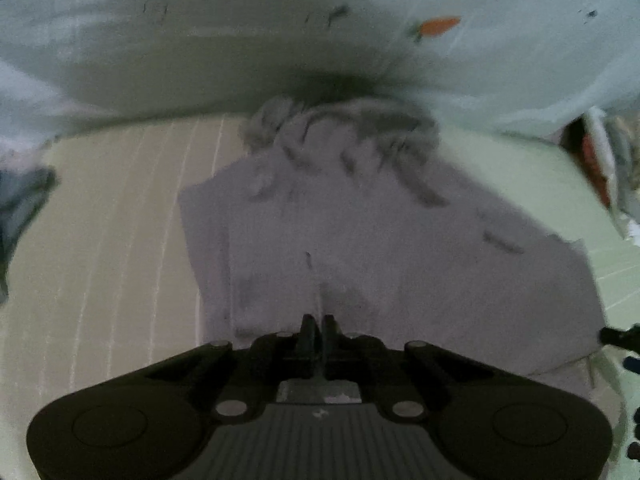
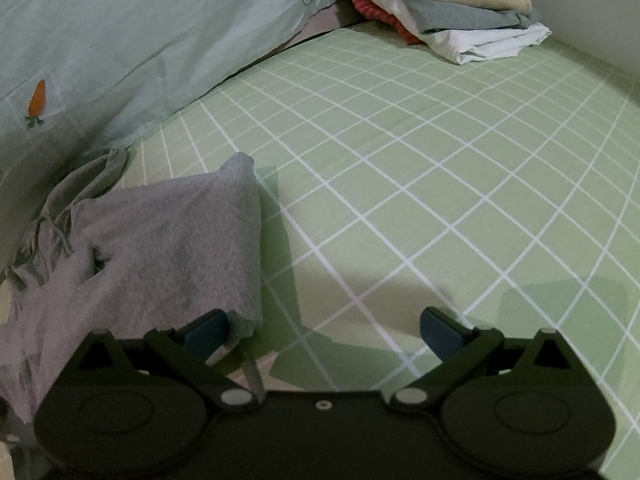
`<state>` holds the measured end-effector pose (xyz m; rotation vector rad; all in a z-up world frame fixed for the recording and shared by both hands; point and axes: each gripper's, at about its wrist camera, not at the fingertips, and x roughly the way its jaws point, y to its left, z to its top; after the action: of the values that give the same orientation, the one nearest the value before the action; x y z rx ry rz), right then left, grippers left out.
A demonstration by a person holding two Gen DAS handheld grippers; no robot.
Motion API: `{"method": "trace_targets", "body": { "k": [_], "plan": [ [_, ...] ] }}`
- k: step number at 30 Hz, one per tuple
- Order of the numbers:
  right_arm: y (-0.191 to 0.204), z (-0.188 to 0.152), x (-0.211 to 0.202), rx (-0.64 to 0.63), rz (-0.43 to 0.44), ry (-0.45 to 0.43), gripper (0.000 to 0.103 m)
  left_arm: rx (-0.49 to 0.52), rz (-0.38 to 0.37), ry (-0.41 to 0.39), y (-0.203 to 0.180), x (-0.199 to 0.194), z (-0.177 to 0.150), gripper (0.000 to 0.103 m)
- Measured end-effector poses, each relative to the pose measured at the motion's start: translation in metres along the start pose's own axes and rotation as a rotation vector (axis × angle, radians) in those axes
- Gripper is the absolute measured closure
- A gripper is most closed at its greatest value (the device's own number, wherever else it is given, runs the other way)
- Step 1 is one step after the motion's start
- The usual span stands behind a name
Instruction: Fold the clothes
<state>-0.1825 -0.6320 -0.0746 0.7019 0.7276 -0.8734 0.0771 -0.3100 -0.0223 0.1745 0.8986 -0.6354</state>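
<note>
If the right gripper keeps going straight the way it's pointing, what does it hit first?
Probably the green checked bedsheet. The open right gripper points down at bare sheet; the grey knit garment lies beside its left finger, off that line, though depth is unclear.

I count one grey garment (image 2: pixel 160 240) spread on one green checked sheet (image 2: pixel 440 180), one pale cover (image 2: pixel 140 40) printed with carrots, two of them visible in my left view, and one stack of folded clothes (image 2: pixel 452 12).

Left tongs (image 1: pixel 319 326) closed tight, angled downward; right tongs (image 2: pixel 324 330) spread wide, angled downward.
</note>
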Motion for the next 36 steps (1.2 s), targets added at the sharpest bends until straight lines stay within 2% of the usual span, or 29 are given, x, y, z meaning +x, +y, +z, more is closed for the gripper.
{"method": "trace_targets", "body": {
  "k": [6,8,14,17,21,27,33,36],
  "plan": [
    [0.001,0.0,0.0,-0.003,-0.007,-0.004,0.0,-0.09,-0.054,-0.139,0.017,-0.035,0.037,0.101],
    [-0.001,0.0,-0.001,0.006,0.0,-0.009,0.0,-0.124,-0.043,-0.188,0.026,-0.045,0.048,0.101],
    [-0.002,0.001,-0.002,0.005,0.002,-0.01,0.0,-0.246,0.103,-0.361,0.079,-0.087,0.074,0.101],
    [0.001,0.001,0.0,-0.015,-0.012,-0.006,0.0,-0.344,0.189,-0.402,0.115,-0.1,0.075,0.101],
    [0.004,0.001,0.001,-0.037,-0.031,-0.001,0.0,-0.454,0.293,-0.35,0.157,-0.09,0.062,0.101],
    [0.01,0.001,0.003,-0.076,-0.054,0.012,0.0,-0.523,0.376,-0.221,0.18,-0.06,0.023,0.101],
    [0.014,0.001,0.003,-0.086,-0.069,0.017,0.0,-0.54,0.391,-0.161,0.179,-0.042,0.004,0.101],
    [0.017,0.0,0.004,-0.104,-0.084,0.021,0.0,-0.52,0.35,-0.162,0.167,-0.039,0.006,0.101]
  ]
}}
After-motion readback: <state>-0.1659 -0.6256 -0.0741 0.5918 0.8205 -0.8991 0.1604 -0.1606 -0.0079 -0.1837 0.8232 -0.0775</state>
